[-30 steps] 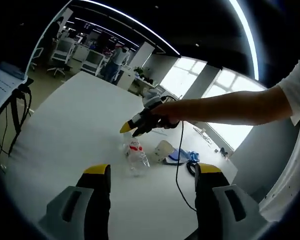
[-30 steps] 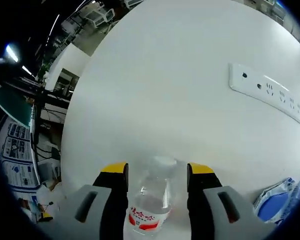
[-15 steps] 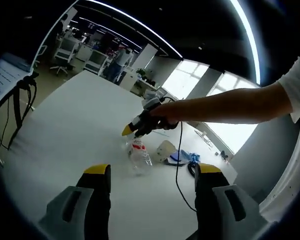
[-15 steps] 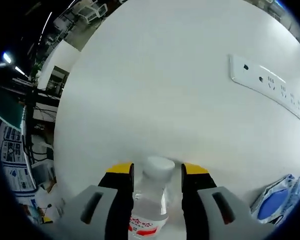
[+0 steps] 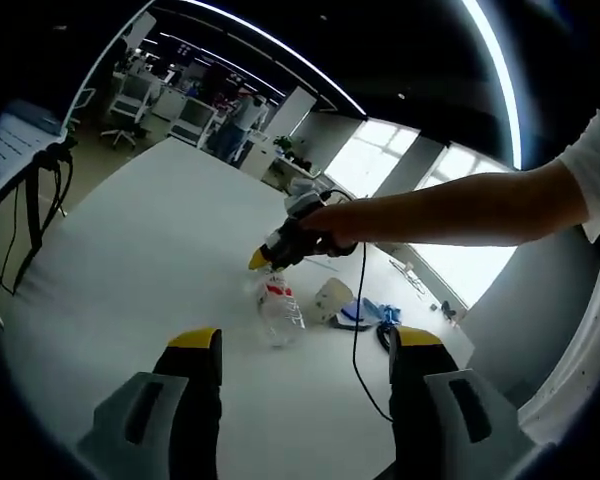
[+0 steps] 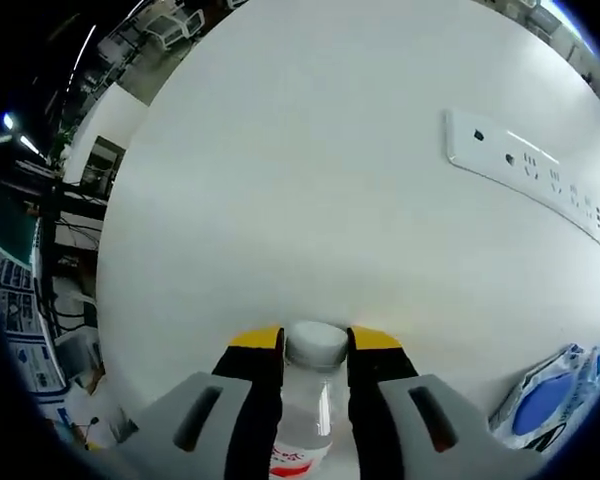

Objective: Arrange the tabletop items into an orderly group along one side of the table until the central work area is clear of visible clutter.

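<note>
Right tongs [image 6: 315, 340]: jaws closed on the neck of a clear water bottle [image 6: 305, 440], white cap between the yellow tips. Bottle stands on the white desk [image 6: 320, 180], mid-surface in the left gripper view. Left tongs [image 5: 305, 345]: jaws spread, holding nothing. Power strip [image 6: 520, 175] and blue-white packet [image 6: 550, 405] lie nearby.

The lower part of the bottle [image 6: 302, 440] is cut off by the edge of the right gripper view. The blue packet [image 6: 546, 404] is partly cropped there. Items beyond the bottle [image 5: 277, 308] are too small to be identified.
</note>
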The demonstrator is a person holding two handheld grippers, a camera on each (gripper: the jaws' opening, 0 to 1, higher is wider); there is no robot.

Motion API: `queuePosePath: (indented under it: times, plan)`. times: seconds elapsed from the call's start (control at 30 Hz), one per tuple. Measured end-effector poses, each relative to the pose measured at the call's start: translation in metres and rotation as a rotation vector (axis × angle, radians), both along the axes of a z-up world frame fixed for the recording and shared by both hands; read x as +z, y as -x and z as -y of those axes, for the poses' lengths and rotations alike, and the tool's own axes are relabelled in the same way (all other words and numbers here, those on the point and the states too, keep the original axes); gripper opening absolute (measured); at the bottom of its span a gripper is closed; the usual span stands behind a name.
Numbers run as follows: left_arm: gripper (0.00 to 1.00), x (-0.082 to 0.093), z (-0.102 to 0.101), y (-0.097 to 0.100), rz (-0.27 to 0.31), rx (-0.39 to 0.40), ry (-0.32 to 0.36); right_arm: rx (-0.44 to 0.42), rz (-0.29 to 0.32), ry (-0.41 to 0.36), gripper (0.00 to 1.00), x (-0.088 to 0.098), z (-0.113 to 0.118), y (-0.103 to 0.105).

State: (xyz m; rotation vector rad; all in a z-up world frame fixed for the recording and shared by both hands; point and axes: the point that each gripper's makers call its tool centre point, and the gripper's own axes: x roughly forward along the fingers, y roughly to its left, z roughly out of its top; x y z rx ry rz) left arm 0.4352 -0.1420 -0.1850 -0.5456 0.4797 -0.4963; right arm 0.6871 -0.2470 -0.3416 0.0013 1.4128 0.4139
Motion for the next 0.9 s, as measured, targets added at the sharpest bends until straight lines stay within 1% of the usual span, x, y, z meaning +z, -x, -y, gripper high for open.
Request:
queuePosePath:
  times: [0.07,0.23,0.33,0.4,0.47,0.67,0.77,0.9]
  plan:
    - [0.68,-0.001,0.000,0.000,-0.001,-0.003,-0.007,-0.009,0.006,-0.001,0.22,0.002,0.001,0.006]
    - [0.68,-0.002,0.000,-0.004,0.000,-0.013,-0.019,-0.022,0.015,-0.006,0.22,0.002,0.001,0.005]
    - [0.68,-0.001,0.001,-0.008,0.006,-0.023,-0.029,-0.023,0.026,-0.011,0.22,0.007,0.002,0.011]
    - [0.68,-0.001,0.003,-0.012,0.009,-0.030,-0.031,-0.025,0.030,-0.015,0.22,0.008,0.003,0.010]
    - [0.67,-0.001,0.006,-0.020,0.016,-0.046,-0.042,-0.021,0.044,-0.020,0.22,0.013,0.003,0.015]
    - [0.67,-0.004,0.019,-0.042,0.031,-0.102,-0.067,-0.021,0.074,-0.043,0.22,0.024,0.004,0.015]
    - [0.67,-0.005,0.027,-0.053,0.034,-0.126,-0.067,-0.020,0.088,-0.053,0.22,0.030,0.006,0.012]
    - [0.67,-0.010,0.037,-0.066,0.032,-0.159,-0.078,-0.015,0.107,-0.062,0.22,0.039,0.007,0.015]
